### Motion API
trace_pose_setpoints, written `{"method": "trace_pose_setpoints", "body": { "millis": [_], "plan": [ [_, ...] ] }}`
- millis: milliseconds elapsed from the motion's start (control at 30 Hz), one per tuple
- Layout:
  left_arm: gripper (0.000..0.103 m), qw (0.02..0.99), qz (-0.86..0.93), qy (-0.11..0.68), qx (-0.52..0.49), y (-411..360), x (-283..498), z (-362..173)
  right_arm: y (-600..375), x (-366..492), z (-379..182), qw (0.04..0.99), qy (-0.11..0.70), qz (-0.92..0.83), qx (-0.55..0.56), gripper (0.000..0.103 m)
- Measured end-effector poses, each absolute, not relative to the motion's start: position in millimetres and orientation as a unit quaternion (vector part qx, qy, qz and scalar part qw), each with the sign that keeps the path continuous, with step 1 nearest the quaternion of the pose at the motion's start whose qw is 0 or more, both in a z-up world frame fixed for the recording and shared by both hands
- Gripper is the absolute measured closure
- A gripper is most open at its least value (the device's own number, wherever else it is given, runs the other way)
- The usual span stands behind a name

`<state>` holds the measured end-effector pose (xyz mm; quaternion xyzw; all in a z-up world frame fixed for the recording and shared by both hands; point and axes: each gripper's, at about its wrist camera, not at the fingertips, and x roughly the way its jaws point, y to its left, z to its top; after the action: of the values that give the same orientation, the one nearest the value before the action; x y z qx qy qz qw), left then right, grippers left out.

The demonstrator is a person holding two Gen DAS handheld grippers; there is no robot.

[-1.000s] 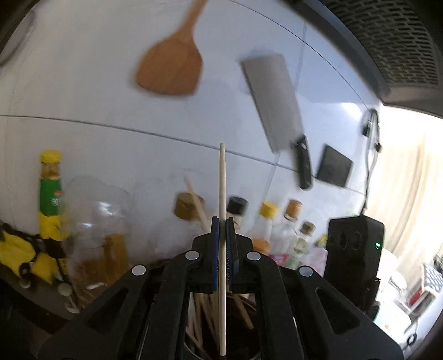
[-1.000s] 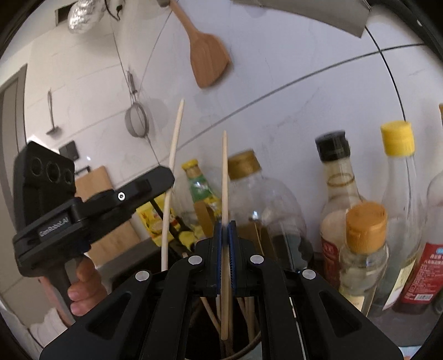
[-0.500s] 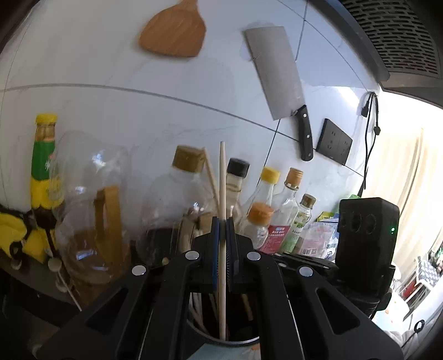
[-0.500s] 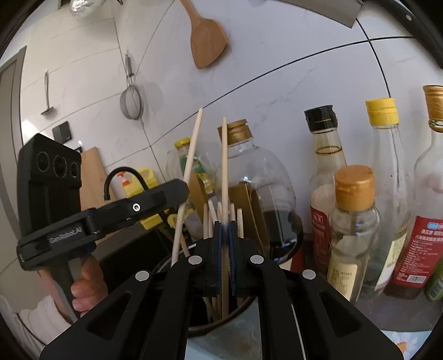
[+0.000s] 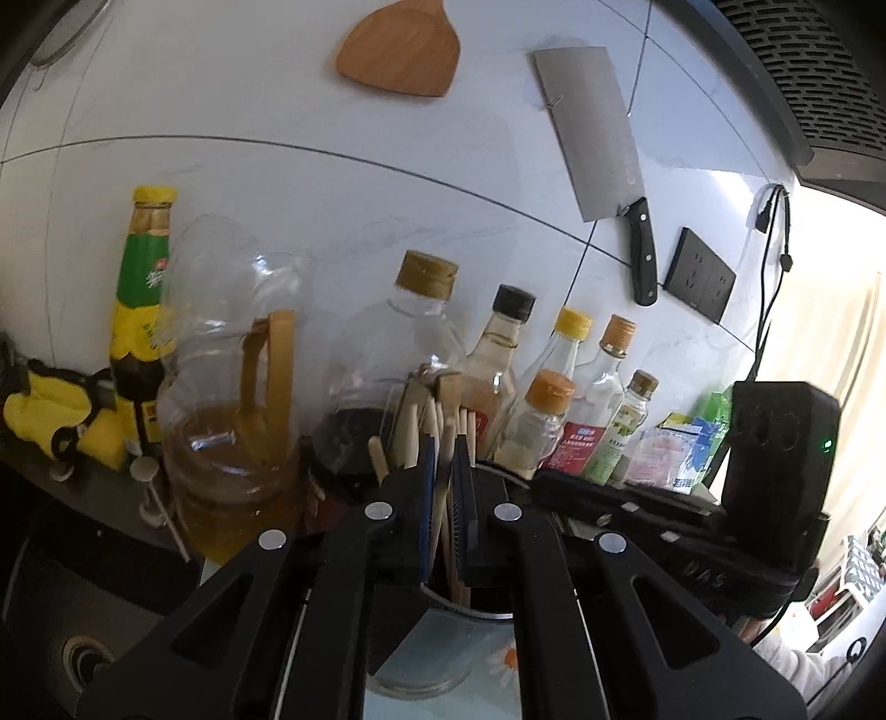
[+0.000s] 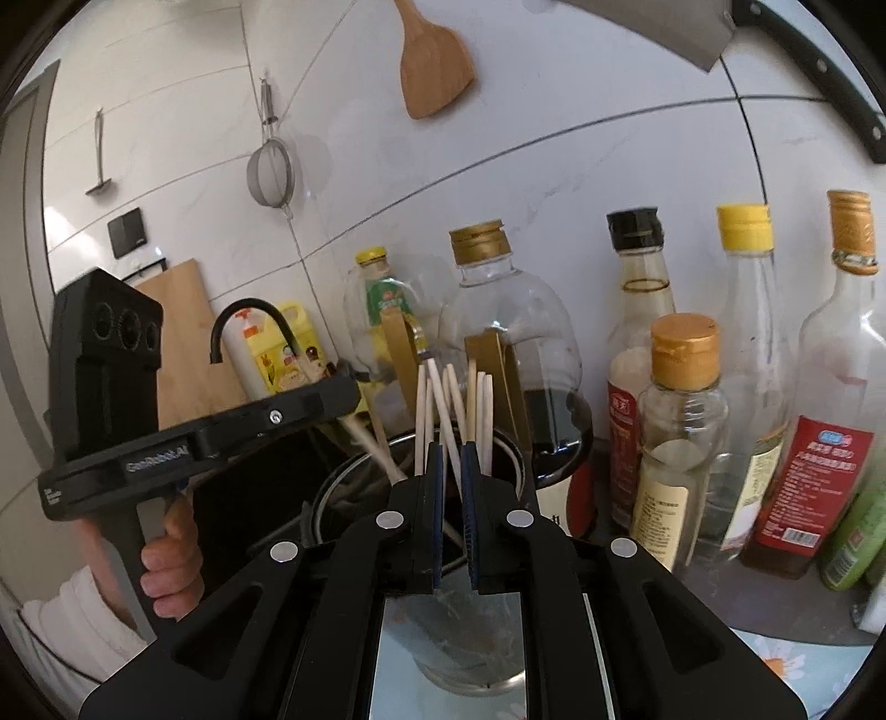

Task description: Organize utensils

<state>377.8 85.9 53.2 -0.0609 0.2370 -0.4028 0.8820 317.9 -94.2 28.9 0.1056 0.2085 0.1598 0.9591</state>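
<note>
- Left gripper (image 5: 442,443) over my utensil holder (image 5: 470,615), jaws opening, a slim gap between the blue pads; chopsticks (image 5: 437,421) stand in that gap, no pinch that I can see.
- Right gripper (image 6: 453,459) same deal: jaws opening, chopsticks (image 6: 454,404) loose between the pads, upright in the holder (image 6: 332,487).
- Holder rim sits just under both grippers, which crowd the mouth from either side.
- Bottles (image 6: 681,437) packed close behind and to the right on the desk; tight there.
- Open room only upward, along the wall below the cleaver (image 5: 595,133) and spatula (image 5: 401,52).
</note>
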Motion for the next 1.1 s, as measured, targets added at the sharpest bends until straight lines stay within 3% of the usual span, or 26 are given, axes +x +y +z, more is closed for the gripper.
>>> {"method": "trace_pose_setpoints", "body": {
  "millis": [133, 200, 233, 300, 367, 433, 500, 667, 1100],
  "plan": [
    [0.076, 0.889, -0.384, 0.244, -0.049, 92.9, 369.0, 56.3, -107.5, 301.9, 40.8, 0.965, 0.198, 0.148, 0.094, 0.094],
    [0.059, 0.895, -0.371, 0.243, -0.045, 98.3, 361.8, 58.9, -115.2, 290.3, 45.1, 0.967, 0.191, 0.139, 0.093, 0.094],
    [0.056, 0.900, -0.362, 0.239, -0.044, 101.3, 357.2, 60.4, -118.5, 285.8, 46.7, 0.967, 0.192, 0.140, 0.094, 0.094],
    [0.037, 0.903, -0.353, 0.241, -0.049, 106.5, 350.7, 63.0, -122.9, 277.6, 48.7, 0.967, 0.204, 0.129, 0.086, 0.070],
    [0.028, 0.909, -0.336, 0.239, -0.058, 113.0, 341.8, 64.5, -125.0, 268.6, 49.1, 0.968, 0.207, 0.116, 0.075, 0.052],
    [0.019, 0.915, -0.320, 0.238, -0.063, 118.5, 332.1, 64.0, -127.2, 258.4, 48.5, 0.967, 0.218, 0.109, 0.069, 0.051],
    [0.009, 0.921, -0.304, 0.238, -0.059, 122.2, 319.5, 61.4, -127.9, 247.1, 46.9, 0.967, 0.226, 0.101, 0.058, 0.040],
    [0.006, 0.928, -0.265, 0.259, -0.042, 129.4, 290.5, 45.7, -127.8, 218.9, 40.5, 0.966, 0.240, 0.089, 0.032, 0.017],
    [0.006, 0.938, -0.122, 0.324, -0.027, 131.2, 194.0, 1.8, -130.1, 143.8, -5.3, 0.944, 0.315, 0.079, 0.054, 0.008]
  ]
}}
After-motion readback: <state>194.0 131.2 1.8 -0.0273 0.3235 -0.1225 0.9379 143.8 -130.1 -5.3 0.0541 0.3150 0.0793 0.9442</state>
